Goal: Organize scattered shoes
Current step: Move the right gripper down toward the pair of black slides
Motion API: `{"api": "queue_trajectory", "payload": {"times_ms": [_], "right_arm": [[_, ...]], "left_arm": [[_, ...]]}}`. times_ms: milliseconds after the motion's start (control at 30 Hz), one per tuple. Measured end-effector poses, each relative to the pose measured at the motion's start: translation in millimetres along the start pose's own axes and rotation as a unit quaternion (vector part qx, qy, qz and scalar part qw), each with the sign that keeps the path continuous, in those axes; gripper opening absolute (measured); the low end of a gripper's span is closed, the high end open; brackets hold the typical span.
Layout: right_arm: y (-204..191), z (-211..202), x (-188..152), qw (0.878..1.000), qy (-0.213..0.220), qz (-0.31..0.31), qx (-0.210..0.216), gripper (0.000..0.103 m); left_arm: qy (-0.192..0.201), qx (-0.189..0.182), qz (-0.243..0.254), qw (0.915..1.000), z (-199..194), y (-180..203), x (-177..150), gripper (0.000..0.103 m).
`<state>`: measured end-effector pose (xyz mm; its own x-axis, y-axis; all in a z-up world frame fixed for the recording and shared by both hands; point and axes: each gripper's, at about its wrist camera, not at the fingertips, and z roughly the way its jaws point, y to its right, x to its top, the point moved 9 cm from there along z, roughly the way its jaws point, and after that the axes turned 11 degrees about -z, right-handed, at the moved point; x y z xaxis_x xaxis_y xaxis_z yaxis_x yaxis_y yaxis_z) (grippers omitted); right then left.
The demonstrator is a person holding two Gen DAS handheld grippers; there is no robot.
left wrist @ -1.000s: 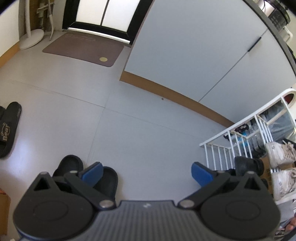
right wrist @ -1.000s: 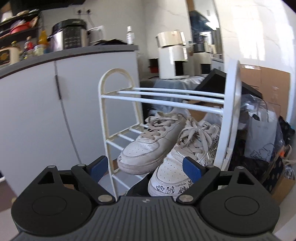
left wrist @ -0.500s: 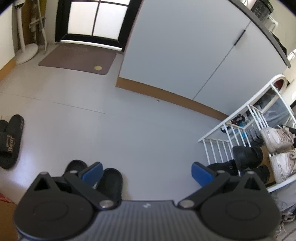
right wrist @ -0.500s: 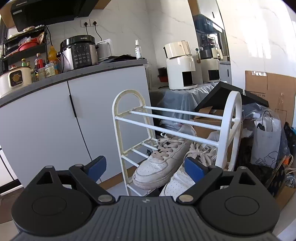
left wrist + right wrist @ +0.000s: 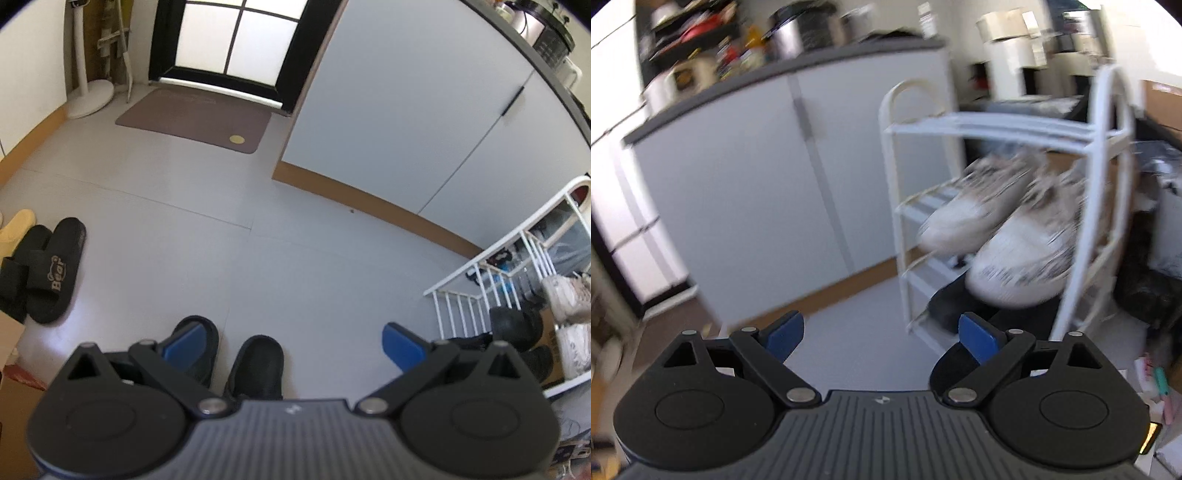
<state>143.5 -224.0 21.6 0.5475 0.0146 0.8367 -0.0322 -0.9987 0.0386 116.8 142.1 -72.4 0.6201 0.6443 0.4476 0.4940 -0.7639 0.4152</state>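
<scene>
Rack: a white wire shoe rack with arched ends [image 5: 1004, 127] stands against the grey two-door cabinet [image 5: 424, 122]; its top tier is bare rails.
Middle tier: a pair of white lace-up sneakers [image 5: 1001, 229] sits side by side, toes pointing out of the rack; the right wrist view is motion-blurred, so details are unclear.
Bottom tier: dark shoes [image 5: 517, 328] lie under the sneakers, one rounded black toe poking past the rack's front rails in the left wrist view.
Loose shoes: a pair of black closed-toe slippers [image 5: 255, 365] lies on the grey tiled floor [image 5: 295, 266], right below the left tool; a pair of black slide sandals printed "Bear" [image 5: 44, 273] lies well apart at the left, with a pale yellow slipper [image 5: 16, 225] just beside it.
Open room: the floor between the slippers, the rack and the brown doormat [image 5: 195, 120] by the dark-framed glass door is bare; the cabinet's brown plinth bounds it on the right.
Left tool [image 5: 291, 341]: blue-tipped fingers spread wide, holding nothing, tilted down over the black slippers, with one fingertip [image 5: 183, 341] overlapping the left slipper in view.
Right tool [image 5: 881, 338]: fingers apart and empty, held level facing the rack, its right fingertip [image 5: 977, 338] in front of the bottom tier.
</scene>
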Motion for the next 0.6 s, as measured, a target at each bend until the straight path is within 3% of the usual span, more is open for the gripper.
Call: {"api": "queue_trajectory", "payload": {"times_ms": [167,267,600], "right_arm": [[-32,14,-29,0.998,-0.033,-0.013,0.054,0.094],[-49,25,-45,0.995,-0.065,-0.011,0.074,0.089],[-110,44,-83,0.974,-0.166,-0.051,0.144,0.087]], "left_arm": [[0.012,0.01,0.011,0.9998,-5,-4,4,0.103],[0.028,0.032,0.028,0.9987,-5,-8,9,0.103],[0.005,0.055,0.032,0.9979,19,-19,20,0.103]]}}
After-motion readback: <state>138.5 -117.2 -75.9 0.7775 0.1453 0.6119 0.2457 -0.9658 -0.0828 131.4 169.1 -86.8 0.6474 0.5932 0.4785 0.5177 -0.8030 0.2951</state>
